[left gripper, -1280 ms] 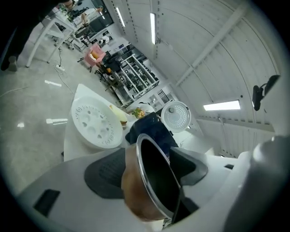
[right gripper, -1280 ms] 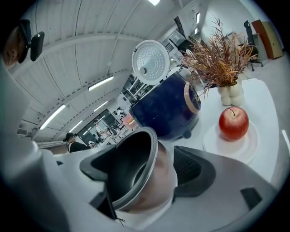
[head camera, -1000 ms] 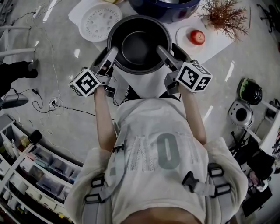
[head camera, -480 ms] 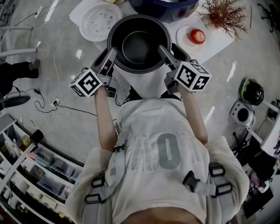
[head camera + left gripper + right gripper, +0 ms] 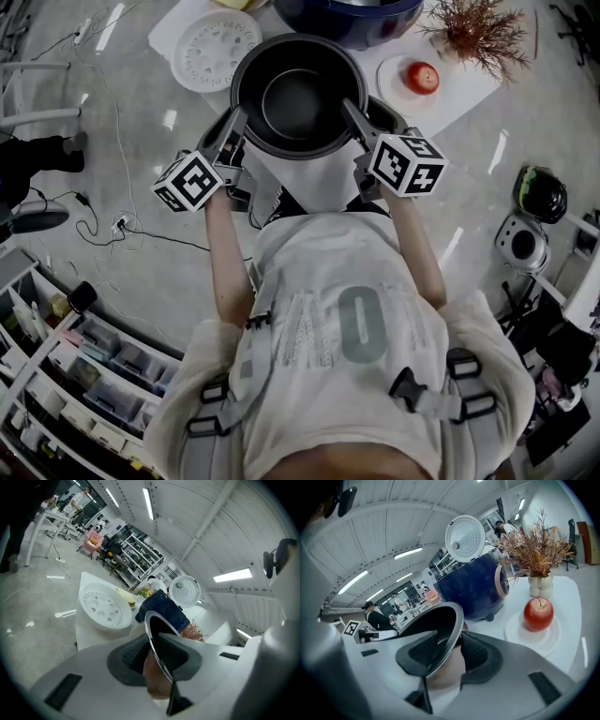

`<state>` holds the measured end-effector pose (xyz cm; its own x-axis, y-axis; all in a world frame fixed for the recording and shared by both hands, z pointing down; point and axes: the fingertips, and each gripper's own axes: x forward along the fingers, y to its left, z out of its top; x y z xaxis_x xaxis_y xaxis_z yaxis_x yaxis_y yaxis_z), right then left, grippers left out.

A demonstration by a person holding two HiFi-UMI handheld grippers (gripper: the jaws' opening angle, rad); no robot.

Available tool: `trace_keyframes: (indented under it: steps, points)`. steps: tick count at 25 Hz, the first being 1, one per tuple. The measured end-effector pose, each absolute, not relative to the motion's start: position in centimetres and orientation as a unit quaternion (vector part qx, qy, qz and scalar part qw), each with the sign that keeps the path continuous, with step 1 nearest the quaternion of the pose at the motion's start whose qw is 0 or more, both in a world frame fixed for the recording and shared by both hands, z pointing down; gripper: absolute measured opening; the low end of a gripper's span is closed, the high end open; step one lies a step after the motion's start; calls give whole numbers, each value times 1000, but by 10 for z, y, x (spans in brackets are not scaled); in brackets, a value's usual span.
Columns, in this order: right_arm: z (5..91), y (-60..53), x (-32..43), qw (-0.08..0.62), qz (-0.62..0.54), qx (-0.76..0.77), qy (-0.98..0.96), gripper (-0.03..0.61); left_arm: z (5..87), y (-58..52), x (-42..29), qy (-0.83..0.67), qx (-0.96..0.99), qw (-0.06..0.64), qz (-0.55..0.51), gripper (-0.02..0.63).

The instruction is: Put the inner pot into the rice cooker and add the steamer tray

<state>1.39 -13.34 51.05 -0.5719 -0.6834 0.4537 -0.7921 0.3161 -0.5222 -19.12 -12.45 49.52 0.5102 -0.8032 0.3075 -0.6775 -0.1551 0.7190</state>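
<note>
Left gripper (image 5: 157,648) and right gripper (image 5: 452,653) jaws, just closed further, clamp inner pot (image 5: 298,94) rim.

**The white table ahead of your tongs, and what it carried**

You worked at a white table (image 5: 461,99) standing on a glossy grey floor (image 5: 141,220). The black inner pot (image 5: 298,94) sat between your left tongs (image 5: 235,120) and right tongs (image 5: 351,111), whose jaws had just been closing on its rim; whether its base rested on the table could not be told. Beyond the left tongs, the white perforated steamer tray (image 5: 218,45) lay flat on the tabletop. Straight beyond the pot stood the dark blue rice cooker (image 5: 352,13), its lid raised. Beyond the right tongs, a red apple (image 5: 423,78) sat on a white plate (image 5: 394,82), and a pale vase (image 5: 540,587) of dried twigs (image 5: 478,34) stood further off.
</note>
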Motion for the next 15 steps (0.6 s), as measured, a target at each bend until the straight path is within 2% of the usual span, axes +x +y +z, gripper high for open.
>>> trace_keyframes:
  steps: [6,15]
  points:
    - [513,-135,15,98,354,467,-804,140,496,-122,-191,-496,757,420,-68,77]
    - [477,-142,13,90,304,471,-823,135,462,-126,-194,-498,773,384,-84,72]
